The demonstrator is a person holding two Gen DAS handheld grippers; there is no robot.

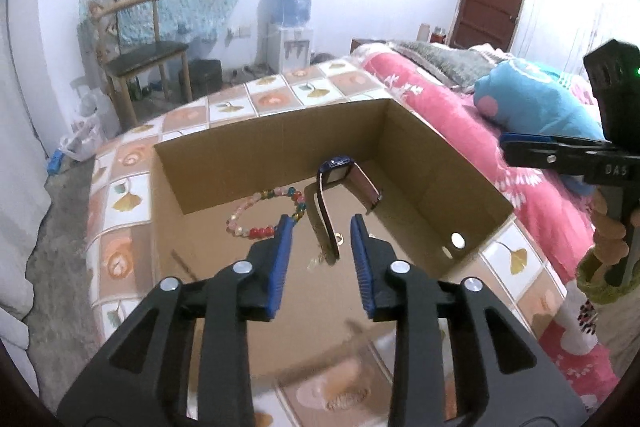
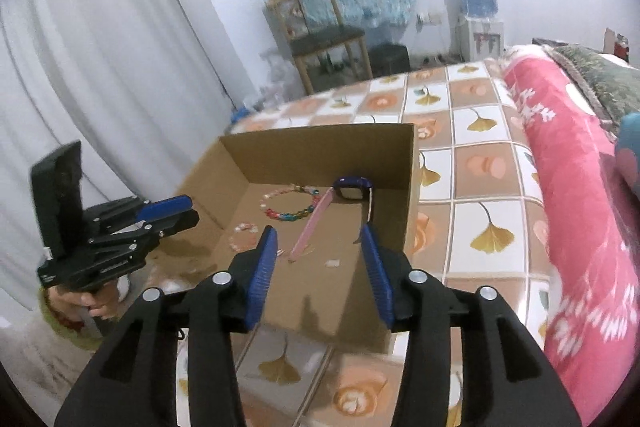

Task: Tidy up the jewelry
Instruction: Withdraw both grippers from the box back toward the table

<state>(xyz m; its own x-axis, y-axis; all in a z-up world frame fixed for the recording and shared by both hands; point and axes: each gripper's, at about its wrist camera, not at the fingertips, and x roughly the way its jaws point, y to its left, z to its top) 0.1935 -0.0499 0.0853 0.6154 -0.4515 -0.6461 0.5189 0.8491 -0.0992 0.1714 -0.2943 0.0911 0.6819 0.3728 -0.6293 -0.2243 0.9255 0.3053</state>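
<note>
An open cardboard box [image 1: 280, 143] [image 2: 320, 155] stands on the tile-patterned cloth. On its floor lie a watch [image 1: 336, 171] [image 2: 352, 187] with a blue case and pink strap, and a colourful bead bracelet [image 1: 260, 231] [image 2: 280, 217]. A paler bead bracelet [image 2: 240, 239] lies nearer the front in the right wrist view. My left gripper [image 1: 321, 223] [image 2: 188, 211] hovers above the box, open, with nothing between its pads. My right gripper [image 2: 318, 233] [image 1: 506, 145] is also open and empty, held above the box's near edge.
The tile-patterned cloth [image 2: 480, 187] covers the surface around the box. Pink bedding [image 1: 440, 107] and a blue plush [image 1: 532, 99] lie to the right. A wooden chair [image 1: 140, 55], a water dispenser [image 1: 292, 27] and a white curtain [image 2: 100, 67] stand beyond.
</note>
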